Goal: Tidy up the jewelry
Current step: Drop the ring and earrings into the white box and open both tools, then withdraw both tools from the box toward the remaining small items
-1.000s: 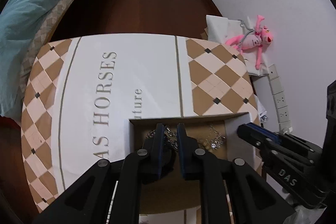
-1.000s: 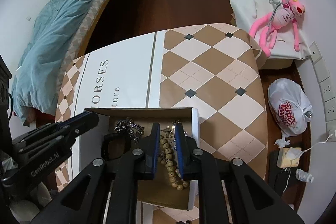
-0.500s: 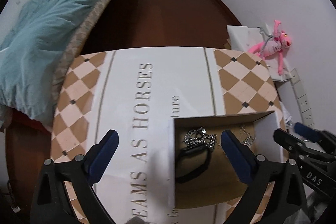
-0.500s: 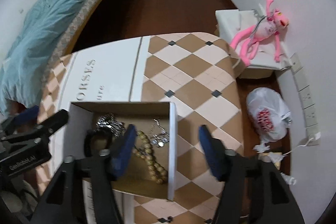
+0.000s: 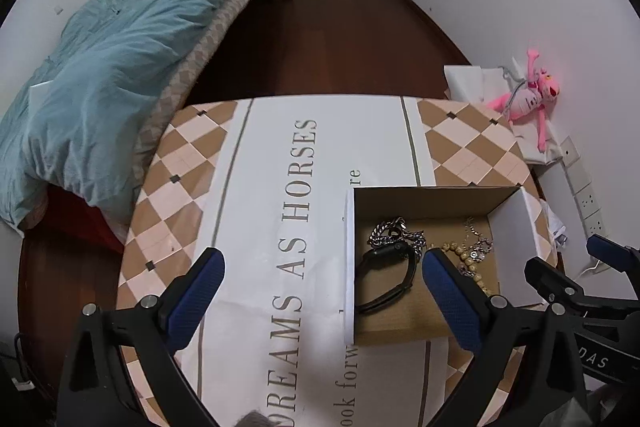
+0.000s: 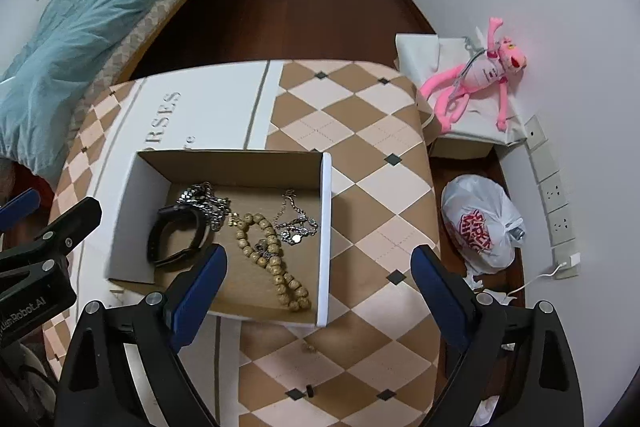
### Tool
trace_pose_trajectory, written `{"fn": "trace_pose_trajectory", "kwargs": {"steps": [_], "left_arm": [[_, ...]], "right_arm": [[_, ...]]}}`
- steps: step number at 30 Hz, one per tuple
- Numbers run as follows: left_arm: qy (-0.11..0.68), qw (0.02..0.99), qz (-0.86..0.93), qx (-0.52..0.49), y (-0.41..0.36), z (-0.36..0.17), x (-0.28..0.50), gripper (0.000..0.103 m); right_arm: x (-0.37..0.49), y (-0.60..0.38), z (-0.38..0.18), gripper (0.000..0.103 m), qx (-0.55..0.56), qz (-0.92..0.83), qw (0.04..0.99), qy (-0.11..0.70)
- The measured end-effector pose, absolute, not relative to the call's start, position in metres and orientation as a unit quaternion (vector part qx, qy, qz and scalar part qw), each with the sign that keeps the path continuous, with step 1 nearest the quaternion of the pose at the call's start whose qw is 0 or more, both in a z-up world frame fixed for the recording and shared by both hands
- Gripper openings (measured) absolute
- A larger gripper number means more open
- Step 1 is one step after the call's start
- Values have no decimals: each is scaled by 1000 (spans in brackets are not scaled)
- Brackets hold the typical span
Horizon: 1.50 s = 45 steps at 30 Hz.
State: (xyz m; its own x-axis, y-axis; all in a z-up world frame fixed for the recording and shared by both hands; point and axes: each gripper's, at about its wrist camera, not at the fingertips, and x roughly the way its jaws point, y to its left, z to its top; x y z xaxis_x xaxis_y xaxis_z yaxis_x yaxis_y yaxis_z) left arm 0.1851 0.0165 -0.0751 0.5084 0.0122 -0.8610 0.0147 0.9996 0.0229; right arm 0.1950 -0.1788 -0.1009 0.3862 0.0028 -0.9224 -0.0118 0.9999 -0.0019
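Left claw wide apart, empty; right claw opening, empty.

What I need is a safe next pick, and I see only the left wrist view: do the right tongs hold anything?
Observer: No. The right tongs are empty: their jaws are opening and nothing is between the pads.
Operator: My own tongs hide part of the wooden beads. Where does that strand end?
Observer: The bead strand lies flat on the floor of the box and ends close to its near wall, by the right-hand corner, apart from the black band.
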Motion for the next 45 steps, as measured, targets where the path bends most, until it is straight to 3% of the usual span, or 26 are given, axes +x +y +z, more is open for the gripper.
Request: {"fn": "trace_pose_trajectory", "kwargs": {"steps": [12, 21, 22, 24, 31, 33, 34, 36, 37, 45], "left_arm": [[447, 895, 7, 10, 20, -43, 128, 101], [485, 874, 17, 24, 13, -100, 91, 101], [494, 869, 18, 24, 12, -110, 88, 101], [505, 862, 21, 27, 10, -125, 85, 101], [529, 848, 27, 35, 6, -157, 80, 101], [532, 846, 27, 36, 5, -161, 79, 101], [533, 845, 26, 36, 4, -163, 79, 101], [535, 844, 23, 37, 1, -165, 79, 101], [536, 843, 21, 37, -1, -166, 79, 101], [540, 841, -18, 24, -41, -165, 86, 100]], "right_arm": [[135, -186, -56, 95, 17, 10, 862, 506], [84, -196, -120, 94, 32, 5, 844, 535], [81, -197, -128, 92, 33, 5, 842, 538], [74, -197, -148, 73, 39, 8, 837, 546], [65, -191, -189, 51, 46, 22, 828, 558], [65, -189, -195, 36, 44, 26, 828, 559], [65, -187, -196, 34, 40, 26, 829, 557], [63, -185, -197, 11, 34, 30, 836, 547], [63, -184, -198, 5, 34, 31, 836, 547], [68, -220, -188, 4, 84, 10, 842, 532]]}}
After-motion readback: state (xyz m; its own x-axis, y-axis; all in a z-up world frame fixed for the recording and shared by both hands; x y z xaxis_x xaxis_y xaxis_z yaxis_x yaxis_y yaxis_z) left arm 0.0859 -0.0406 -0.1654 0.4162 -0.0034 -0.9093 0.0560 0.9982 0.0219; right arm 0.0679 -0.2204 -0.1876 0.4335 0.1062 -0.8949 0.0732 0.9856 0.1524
